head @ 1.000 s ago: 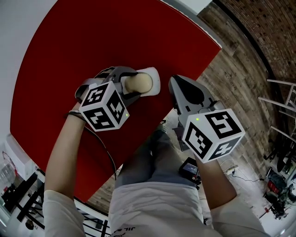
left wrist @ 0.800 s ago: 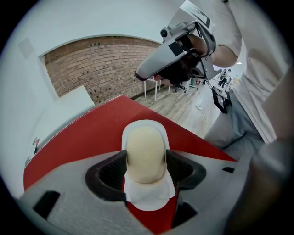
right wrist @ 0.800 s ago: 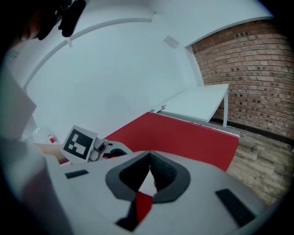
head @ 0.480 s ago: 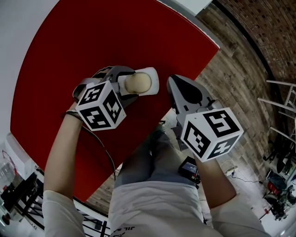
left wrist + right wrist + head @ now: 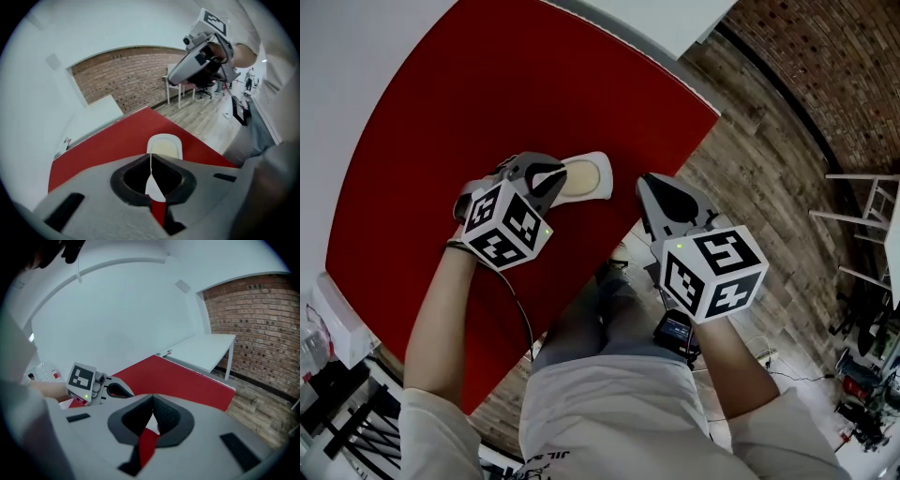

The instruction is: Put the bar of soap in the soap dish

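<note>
On the red table (image 5: 441, 141) the soap (image 5: 584, 178) lies in its dish (image 5: 606, 190) just beyond the left gripper (image 5: 551, 180), lengthwise along its line, its empty jaws closing; the farther right gripper (image 5: 661, 192) is pressed together.

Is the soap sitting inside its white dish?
Yes, the tan soap lies inside the white soap dish on the red table.

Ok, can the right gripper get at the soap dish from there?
Probably yes: only bare red table lies between the right gripper and the soap dish. The left gripper, jaws closing on nothing, is at the dish's other side.
</note>
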`<state>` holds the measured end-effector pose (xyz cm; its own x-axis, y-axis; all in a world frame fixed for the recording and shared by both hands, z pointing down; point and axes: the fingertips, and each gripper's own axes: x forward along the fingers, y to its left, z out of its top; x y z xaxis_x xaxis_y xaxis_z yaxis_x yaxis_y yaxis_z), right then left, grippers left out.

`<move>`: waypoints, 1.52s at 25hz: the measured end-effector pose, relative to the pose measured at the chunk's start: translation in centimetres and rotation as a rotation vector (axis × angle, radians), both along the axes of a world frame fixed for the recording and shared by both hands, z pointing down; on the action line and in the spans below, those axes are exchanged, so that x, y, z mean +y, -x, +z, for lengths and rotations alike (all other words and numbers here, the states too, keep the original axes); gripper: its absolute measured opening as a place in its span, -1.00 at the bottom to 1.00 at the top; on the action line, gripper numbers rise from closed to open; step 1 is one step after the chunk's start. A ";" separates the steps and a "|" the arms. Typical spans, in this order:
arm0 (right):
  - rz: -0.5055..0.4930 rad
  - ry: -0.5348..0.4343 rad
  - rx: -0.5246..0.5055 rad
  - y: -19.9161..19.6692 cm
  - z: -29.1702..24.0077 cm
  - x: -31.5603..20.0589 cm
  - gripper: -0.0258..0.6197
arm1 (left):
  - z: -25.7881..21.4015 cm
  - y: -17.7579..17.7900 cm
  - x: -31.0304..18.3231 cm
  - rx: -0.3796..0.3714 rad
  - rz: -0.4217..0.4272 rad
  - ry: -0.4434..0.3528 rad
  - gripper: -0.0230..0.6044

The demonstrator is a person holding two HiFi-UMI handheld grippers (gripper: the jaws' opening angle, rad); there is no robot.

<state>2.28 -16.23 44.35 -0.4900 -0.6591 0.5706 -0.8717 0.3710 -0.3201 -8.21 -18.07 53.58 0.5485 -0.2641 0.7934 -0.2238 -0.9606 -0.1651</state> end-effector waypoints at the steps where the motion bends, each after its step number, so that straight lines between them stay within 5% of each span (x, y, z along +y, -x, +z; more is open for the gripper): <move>1: -0.005 -0.006 0.009 -0.2 -0.6 0.3 -0.91 | -0.7 0.3 -0.4 0.004 -0.049 -0.012 -0.90; 4: -0.025 -0.036 0.029 -0.8 -3.0 1.4 -0.91 | -4.3 0.7 0.3 0.067 -0.216 -0.021 -0.90; 11: -0.032 -0.080 0.043 -1.4 -7.7 5.8 -0.91 | -14.6 3.7 7.3 0.373 -0.682 -0.049 -0.90; 15: -0.026 -0.108 0.049 -1.0 -9.7 8.3 -0.91 | -16.9 4.7 11.9 0.469 -0.837 -0.058 -0.90; 20: -0.018 -0.133 0.019 0.1 -12.0 10.3 -0.91 | -18.9 5.0 15.2 0.536 -0.907 -0.094 -0.90; 30: 0.005 -0.164 0.011 0.9 -13.5 11.7 -0.91 | -20.9 5.3 16.2 0.570 -0.892 -0.135 -0.90; 38: 0.001 -0.166 -0.004 0.7 -14.0 12.4 -0.91 | -20.1 5.3 17.2 0.543 -0.898 -0.115 -0.90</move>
<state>1.54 -3.80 30.35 -0.4912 -0.7447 0.4517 -0.8710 0.4183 -0.2577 -13.50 -0.91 33.52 0.3878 -0.8075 0.4445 -0.9163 -0.3901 0.0908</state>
